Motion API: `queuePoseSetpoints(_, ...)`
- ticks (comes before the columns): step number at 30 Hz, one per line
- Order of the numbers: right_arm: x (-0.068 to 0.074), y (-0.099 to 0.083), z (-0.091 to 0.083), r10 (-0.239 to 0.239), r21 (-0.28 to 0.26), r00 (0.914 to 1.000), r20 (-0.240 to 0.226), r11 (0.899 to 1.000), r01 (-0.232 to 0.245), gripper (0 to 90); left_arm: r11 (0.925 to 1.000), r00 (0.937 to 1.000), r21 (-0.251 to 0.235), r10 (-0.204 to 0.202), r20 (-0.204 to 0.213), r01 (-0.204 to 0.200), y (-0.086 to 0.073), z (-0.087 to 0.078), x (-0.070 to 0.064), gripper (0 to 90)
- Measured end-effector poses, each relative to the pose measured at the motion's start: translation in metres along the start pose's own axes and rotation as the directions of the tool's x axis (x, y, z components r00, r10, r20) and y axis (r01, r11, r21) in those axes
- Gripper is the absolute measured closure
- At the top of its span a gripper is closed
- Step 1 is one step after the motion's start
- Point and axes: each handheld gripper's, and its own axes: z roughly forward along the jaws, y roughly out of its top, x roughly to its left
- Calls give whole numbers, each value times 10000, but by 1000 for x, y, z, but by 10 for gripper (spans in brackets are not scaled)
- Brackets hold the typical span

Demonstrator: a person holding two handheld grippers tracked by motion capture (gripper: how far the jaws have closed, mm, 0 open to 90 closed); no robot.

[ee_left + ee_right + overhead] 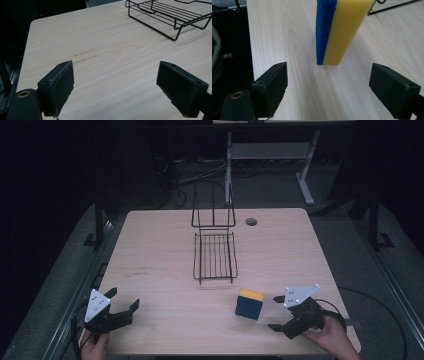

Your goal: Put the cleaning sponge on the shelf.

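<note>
A blue and yellow sponge stands on its edge on the wooden table, right of centre near the front. My right gripper sits just right of the sponge, open, its jaws wide apart and empty. In the right gripper view the sponge rises a short way beyond the gripper, blue side left, yellow side right. My left gripper rests at the front left corner, open and holding nothing. Bare wood lies between its fingertips in the left gripper view. A black wire rack stands mid-table.
The wire rack has an upright back and a flat slatted tray. A round cable hole lies at the table's far right. Faint pencil marks show on the left. Desk legs and cables stand on the floor beyond the far edge.
</note>
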Motion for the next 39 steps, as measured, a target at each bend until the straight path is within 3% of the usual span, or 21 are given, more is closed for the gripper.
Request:
queuePoseSetpoints(20, -9, 33, 21, -164, 323, 9985, -528, 9993, 182, 248, 10000, 10000, -37, 17, 93, -17, 1, 1, -1, 139)
queuePoseSetpoints(35, -14, 43, 35, -356, 597, 9967, -724, 9974, 400, 453, 10000, 10000, -47, -2, 86, 3, 1, 0, -1, 139)
queuePoseSetpoints(39, -15, 46, 37, -475, 715, 9954, -830, 9960, 535, 548, 10000, 10000, -54, -5, 88, 5, 1, 0, -1, 139)
